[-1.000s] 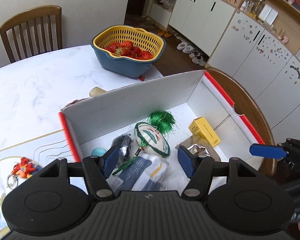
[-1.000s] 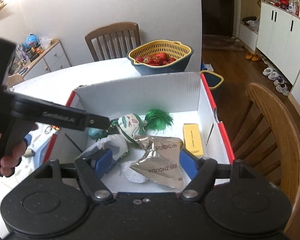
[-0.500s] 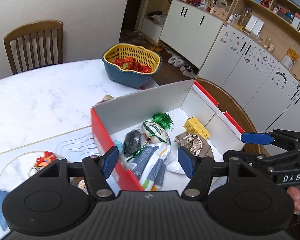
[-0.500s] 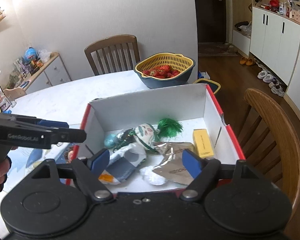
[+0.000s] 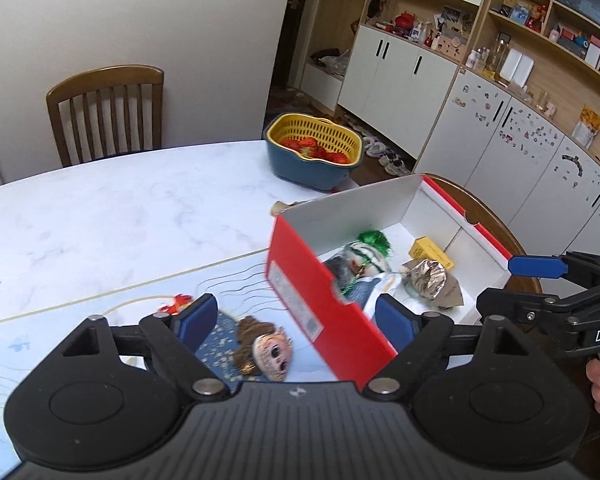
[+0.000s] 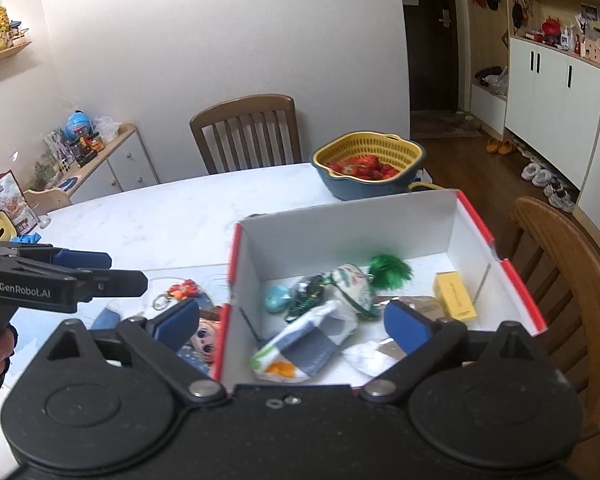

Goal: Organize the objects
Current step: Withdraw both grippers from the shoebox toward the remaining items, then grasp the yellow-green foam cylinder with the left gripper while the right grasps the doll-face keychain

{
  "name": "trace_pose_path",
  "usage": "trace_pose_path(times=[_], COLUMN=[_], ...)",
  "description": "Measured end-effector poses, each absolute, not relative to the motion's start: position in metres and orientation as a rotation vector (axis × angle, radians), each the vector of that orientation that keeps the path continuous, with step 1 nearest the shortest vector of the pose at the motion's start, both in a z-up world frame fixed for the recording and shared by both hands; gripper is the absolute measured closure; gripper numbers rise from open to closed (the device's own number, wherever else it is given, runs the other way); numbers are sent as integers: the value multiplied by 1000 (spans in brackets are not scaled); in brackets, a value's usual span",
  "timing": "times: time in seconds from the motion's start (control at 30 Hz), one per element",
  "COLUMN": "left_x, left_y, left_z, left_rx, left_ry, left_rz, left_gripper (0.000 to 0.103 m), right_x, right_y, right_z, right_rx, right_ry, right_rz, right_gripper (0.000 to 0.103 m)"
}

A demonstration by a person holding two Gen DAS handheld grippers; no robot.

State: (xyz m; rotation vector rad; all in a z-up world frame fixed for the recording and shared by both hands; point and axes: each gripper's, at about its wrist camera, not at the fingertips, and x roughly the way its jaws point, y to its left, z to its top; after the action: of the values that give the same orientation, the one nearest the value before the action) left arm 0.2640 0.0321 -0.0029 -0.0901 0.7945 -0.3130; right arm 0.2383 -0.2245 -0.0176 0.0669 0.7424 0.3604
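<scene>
A red-and-white cardboard box (image 5: 312, 300) (image 6: 352, 236) stands on the table. In it lie a green tassel ornament (image 6: 390, 270), a small yellow carton (image 6: 454, 294), a silver foil pouch (image 5: 430, 278) and a white-and-blue packet (image 6: 312, 336). Outside its left wall, a brown-haired doll (image 5: 270, 350) and a red keychain charm (image 6: 182, 290) lie on a blue mat. My left gripper (image 5: 296, 320) hovers over the box's near left corner, jaws opening, gripping nothing. My right gripper (image 6: 292, 326) hangs above the box's near edge, jaws also opening and empty.
A blue-and-yellow basket of strawberries (image 5: 314, 152) sits behind the box on the white marble table (image 5: 120, 216). One wooden chair (image 6: 572, 280) stands right of the box, another (image 5: 106, 112) at the far side. White cabinets line the right wall.
Both grippers have pulled back and up from inside the box and their jaws have spread wider. The left one shifted left, bringing the box's red wall and the doll into view.
</scene>
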Motion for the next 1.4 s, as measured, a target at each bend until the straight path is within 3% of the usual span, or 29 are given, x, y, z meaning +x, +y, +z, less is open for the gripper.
trace_pose_path(times=[0.13,0.23,0.83,1.4], left_x=[257,253,236,238], left_y=[53,68,153,151], left_z=[-5,-9,-78,-126], left_rx=[-93,-94,-115,-38], left_ry=[778,769,827,841], left_rz=[-317,-313,-227,-290], left_gripper=[10,0,0,0], right_x=[233,229,215,241], right_y=[-206,-192,-102,-58], right_z=[-18,-20,-39,-97], right_rx=[73,76,1,32], right_ry=[745,750,811,892], right_rz=[360,362,433,251], right_gripper=[4,4,4,13])
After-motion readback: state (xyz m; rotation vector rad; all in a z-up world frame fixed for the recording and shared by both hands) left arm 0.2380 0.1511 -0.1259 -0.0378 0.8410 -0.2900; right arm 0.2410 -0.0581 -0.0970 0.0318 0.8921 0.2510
